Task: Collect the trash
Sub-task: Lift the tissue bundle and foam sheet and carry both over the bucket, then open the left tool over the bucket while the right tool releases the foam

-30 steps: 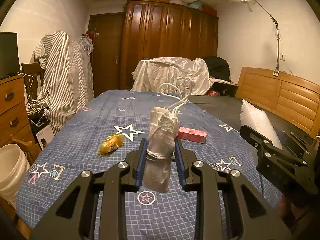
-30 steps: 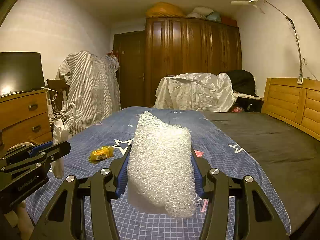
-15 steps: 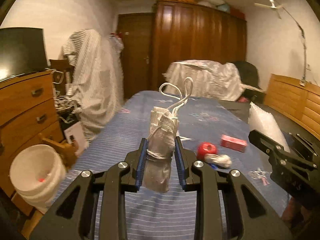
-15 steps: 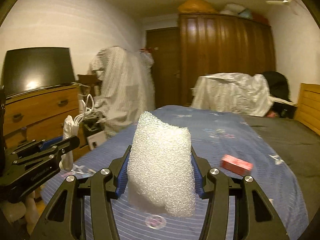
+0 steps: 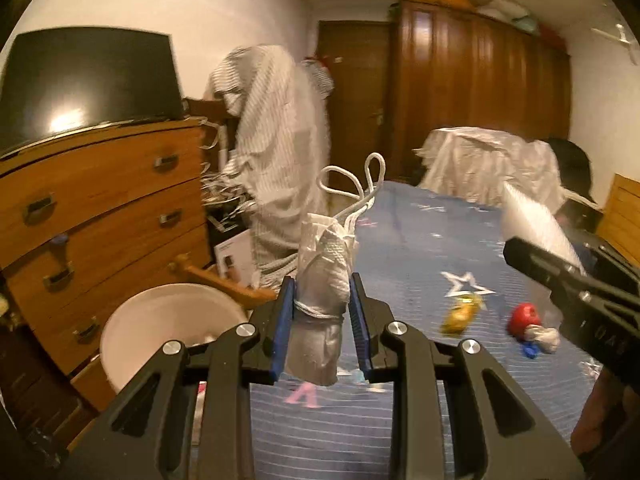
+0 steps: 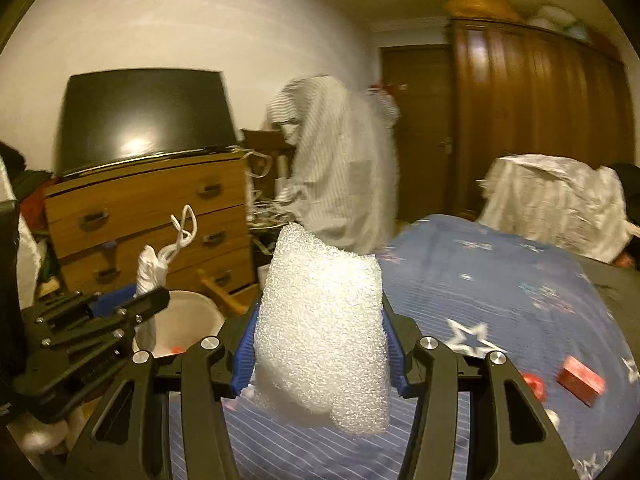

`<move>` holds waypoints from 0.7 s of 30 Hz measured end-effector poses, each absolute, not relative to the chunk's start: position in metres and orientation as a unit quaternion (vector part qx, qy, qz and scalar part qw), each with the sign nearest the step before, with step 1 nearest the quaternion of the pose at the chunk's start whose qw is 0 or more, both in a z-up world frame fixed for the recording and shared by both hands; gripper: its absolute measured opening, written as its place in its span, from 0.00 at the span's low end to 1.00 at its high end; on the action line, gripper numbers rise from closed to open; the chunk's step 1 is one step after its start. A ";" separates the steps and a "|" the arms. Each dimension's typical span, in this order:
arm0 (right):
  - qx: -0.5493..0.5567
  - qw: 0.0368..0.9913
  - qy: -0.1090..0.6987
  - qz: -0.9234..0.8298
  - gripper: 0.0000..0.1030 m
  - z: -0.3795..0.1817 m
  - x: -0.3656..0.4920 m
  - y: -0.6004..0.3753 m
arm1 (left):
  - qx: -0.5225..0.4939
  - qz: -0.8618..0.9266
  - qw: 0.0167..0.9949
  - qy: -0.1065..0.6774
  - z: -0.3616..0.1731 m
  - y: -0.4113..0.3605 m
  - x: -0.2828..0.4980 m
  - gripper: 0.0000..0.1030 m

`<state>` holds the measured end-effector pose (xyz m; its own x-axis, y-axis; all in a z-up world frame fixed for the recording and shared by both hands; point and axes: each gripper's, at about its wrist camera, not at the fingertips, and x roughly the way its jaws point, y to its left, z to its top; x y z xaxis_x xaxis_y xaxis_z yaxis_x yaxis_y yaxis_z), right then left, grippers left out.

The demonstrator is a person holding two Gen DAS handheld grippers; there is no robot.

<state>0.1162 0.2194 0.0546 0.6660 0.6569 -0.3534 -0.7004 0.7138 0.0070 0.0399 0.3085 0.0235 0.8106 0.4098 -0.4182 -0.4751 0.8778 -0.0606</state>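
The left gripper [image 5: 322, 332] is clamped on a rolled white paper bag [image 5: 323, 276]; the right gripper [image 6: 320, 344] is clamped on a wad of white foam wrap [image 6: 322, 320]. Both loads are in transit, so this is the carry-to-bin step. The white bucket [image 5: 160, 320] sits at about nine o'clock of the left gripper, beside the bed [image 5: 420, 248]. Next, each load needs centring over the bucket's mouth before release.
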 end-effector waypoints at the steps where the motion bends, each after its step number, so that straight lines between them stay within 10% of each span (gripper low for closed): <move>1: -0.070 0.906 0.169 0.381 0.52 0.057 0.116 0.235 | -0.085 0.242 0.945 0.203 0.023 0.320 0.037 0.25; 21: -0.177 0.788 0.320 0.496 0.52 0.040 0.173 0.550 | -0.155 0.307 0.886 0.311 -0.012 0.502 0.023 0.25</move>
<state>0.1726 0.5504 0.0398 0.3034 0.6687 -0.6788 -0.8946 0.4452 0.0387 0.0231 0.5018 -0.0119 0.6173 0.4474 -0.6471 -0.6409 0.7630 -0.0838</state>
